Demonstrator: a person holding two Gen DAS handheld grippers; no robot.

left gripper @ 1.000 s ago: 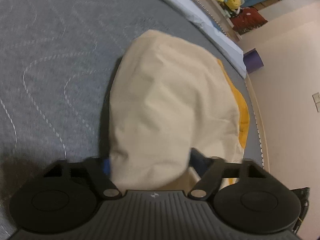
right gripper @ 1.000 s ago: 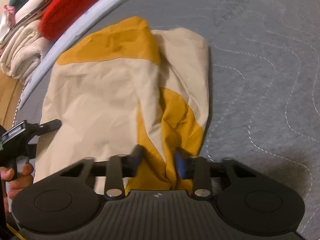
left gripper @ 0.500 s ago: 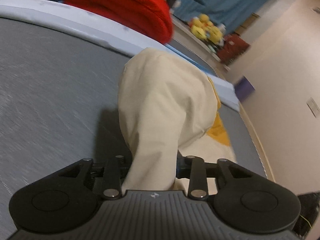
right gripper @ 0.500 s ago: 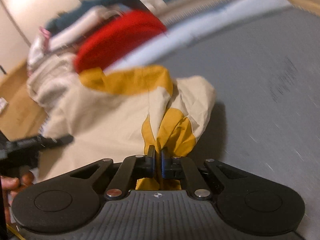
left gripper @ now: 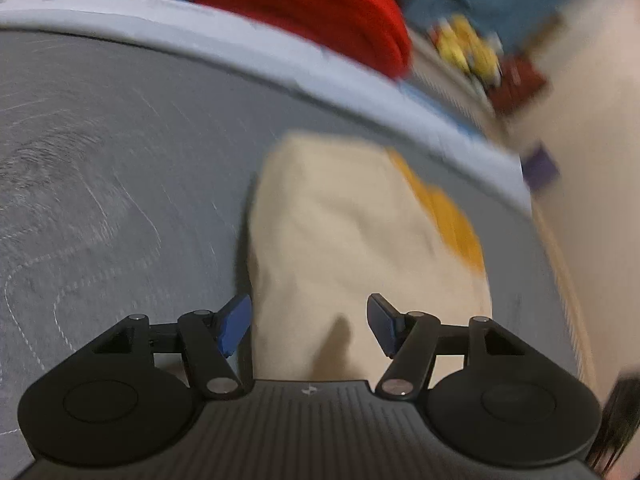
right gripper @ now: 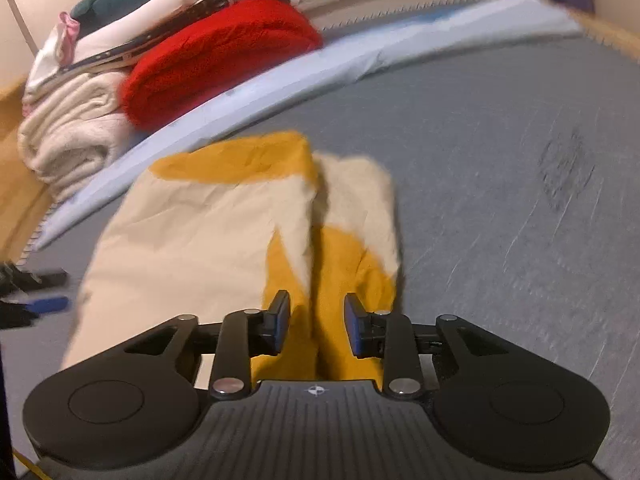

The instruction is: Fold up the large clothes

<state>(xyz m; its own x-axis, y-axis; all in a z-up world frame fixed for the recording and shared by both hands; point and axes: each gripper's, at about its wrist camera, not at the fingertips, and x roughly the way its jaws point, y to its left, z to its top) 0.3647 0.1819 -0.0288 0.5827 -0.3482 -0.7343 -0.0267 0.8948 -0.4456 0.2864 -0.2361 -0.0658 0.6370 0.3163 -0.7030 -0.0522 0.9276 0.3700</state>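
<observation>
A: Where was the garment rel. to your grippers?

B: The cream-and-mustard garment (right gripper: pixel 224 216) lay folded on the grey quilted mattress (right gripper: pixel 500 152), right in front of both. In the left wrist view my left gripper (left gripper: pixel 308 320) sat over its near end; cream cloth filled the gap between the blue pads (left gripper: pixel 234 322) but neither pad pressed on it.

A: So left was spread?

B: Yes, wide. Jaws had just been opening, cloth lying loose between them, nothing pinched.

A: And the right?

B: My right gripper (right gripper: pixel 314 324) was at the near edge too, over the mustard part w/ a crease running up between the pads. Jaws had just been opening, partly apart. Fabric was between them; the pads looked clear of it, not clamped.

A: Anything else in view?

B: In the right wrist view the left gripper's blue fingertip showed at the far left edge, just beside the garment's cream side. Beyond the garment ran a pale blue sheet edge (right gripper: pixel 360 60), w/ a red knit item (right gripper: pixel 224 56) and a cream blanket roll (right gripper: pixel 68 132) stacked behind it. Left view was blurred; yellow plush toys (left gripper: pixel 468 52) far back by the wall, details unclear.
</observation>
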